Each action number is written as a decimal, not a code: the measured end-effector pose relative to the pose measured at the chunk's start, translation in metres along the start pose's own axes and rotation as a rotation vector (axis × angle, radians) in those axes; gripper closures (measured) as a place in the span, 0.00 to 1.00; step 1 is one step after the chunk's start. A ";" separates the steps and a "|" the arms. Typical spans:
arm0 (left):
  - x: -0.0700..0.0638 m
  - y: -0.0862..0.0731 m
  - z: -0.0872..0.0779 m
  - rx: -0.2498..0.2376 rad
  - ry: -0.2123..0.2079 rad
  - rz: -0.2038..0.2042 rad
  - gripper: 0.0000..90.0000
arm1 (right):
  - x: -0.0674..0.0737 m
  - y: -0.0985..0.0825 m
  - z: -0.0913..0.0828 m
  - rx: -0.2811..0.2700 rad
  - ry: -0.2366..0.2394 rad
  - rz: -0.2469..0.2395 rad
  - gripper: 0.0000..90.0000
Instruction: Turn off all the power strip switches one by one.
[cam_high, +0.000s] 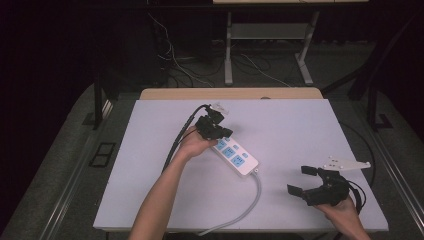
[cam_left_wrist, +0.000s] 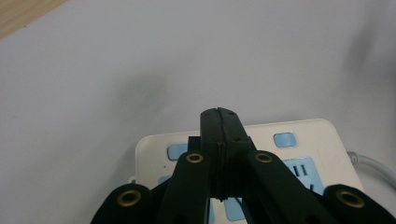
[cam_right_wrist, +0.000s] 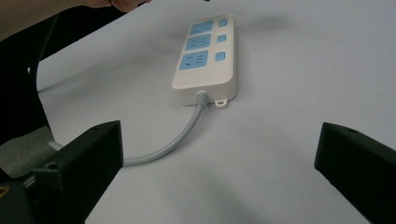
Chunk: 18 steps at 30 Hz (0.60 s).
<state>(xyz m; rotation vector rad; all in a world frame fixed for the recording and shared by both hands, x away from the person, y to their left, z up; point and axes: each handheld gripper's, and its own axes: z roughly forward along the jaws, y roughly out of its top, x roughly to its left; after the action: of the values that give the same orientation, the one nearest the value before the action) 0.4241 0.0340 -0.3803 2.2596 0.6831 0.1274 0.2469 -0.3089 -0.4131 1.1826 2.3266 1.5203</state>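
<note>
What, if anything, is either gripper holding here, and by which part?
Nothing is held. The left gripper has its jaws pressed together, empty, above the power strip. The right gripper is wide open, apart from the strip.

I can read no text, brand or number anywhere from here; the power strip shows plain blue socket faces and blue switches, with any marks too small to read.

Table with a pale, matte top; a strip of bare wood shows along its far edge. One white power strip with blue sockets lies flat on it, directly under the left jaws and ahead of the right jaws. Its grey cable curves across the top toward the near edge.
</note>
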 end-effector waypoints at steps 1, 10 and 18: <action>-0.001 0.000 0.000 -0.005 -0.002 -0.002 0.99 | 0.000 0.000 0.000 0.000 0.000 0.001 0.01; -0.013 0.008 0.009 -0.002 -0.027 0.030 0.99 | 0.000 0.000 0.000 0.000 0.000 0.001 0.01; -0.023 0.010 0.016 0.018 -0.045 0.063 0.99 | 0.000 0.000 -0.001 0.000 0.000 0.002 0.01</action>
<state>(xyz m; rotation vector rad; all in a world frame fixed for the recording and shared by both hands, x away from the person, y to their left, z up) 0.4132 0.0060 -0.3817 2.2947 0.5924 0.1014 0.2469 -0.3096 -0.4131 1.1851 2.3262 1.5205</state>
